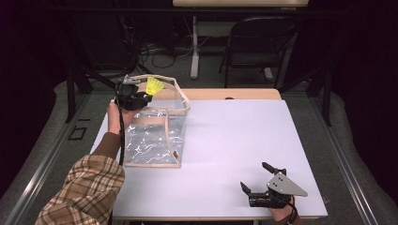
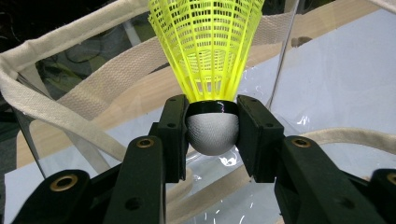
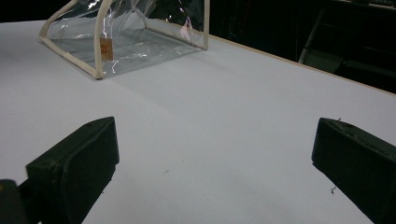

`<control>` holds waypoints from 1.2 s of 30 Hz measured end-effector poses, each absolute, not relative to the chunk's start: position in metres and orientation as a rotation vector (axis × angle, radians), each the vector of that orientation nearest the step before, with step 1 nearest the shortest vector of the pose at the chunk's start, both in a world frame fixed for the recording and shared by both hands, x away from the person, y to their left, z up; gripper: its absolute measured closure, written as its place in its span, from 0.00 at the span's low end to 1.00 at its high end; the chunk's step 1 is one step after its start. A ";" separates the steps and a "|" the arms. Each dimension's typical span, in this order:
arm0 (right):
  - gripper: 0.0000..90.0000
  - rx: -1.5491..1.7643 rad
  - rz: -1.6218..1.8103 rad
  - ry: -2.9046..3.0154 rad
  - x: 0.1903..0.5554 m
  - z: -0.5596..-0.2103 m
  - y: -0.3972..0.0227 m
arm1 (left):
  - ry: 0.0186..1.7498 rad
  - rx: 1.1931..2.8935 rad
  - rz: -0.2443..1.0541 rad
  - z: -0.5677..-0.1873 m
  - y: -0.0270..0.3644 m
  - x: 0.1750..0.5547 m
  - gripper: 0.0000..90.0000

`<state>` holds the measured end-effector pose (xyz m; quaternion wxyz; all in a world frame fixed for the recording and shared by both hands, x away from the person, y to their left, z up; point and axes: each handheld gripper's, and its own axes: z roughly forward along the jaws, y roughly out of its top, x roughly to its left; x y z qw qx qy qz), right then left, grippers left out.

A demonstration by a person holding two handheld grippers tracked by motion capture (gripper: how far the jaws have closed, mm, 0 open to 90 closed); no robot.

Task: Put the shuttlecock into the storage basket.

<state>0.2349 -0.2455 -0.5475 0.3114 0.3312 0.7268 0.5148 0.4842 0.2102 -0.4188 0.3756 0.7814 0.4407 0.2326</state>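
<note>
A yellow shuttlecock with a white rounded cork is held by my left gripper, whose two pads press on the cork from both sides. It hangs over the open top of a clear plastic bag trimmed with cream webbing. The bag stands on the left part of the white table. My right gripper rests near the table's front right edge, jaws spread wide with nothing between them. In the right gripper view the bag lies far ahead at the upper left.
A wooden strip runs along the table's far edge. Behind it stand a dark folding chair and another table's leg. A plaid sleeve comes in at the bottom left.
</note>
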 end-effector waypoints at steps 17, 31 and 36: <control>0.00 0.875 1.359 1.919 0.235 -0.548 -0.245 | 1.147 2.076 0.538 -0.423 0.207 0.491 0.72; 0.00 0.874 1.359 1.920 0.235 -0.548 -0.246 | 1.173 2.176 0.479 -0.413 0.201 0.503 0.72; 0.00 0.875 1.359 1.918 0.235 -0.548 -0.246 | 1.192 2.195 0.455 -0.413 0.201 0.507 0.72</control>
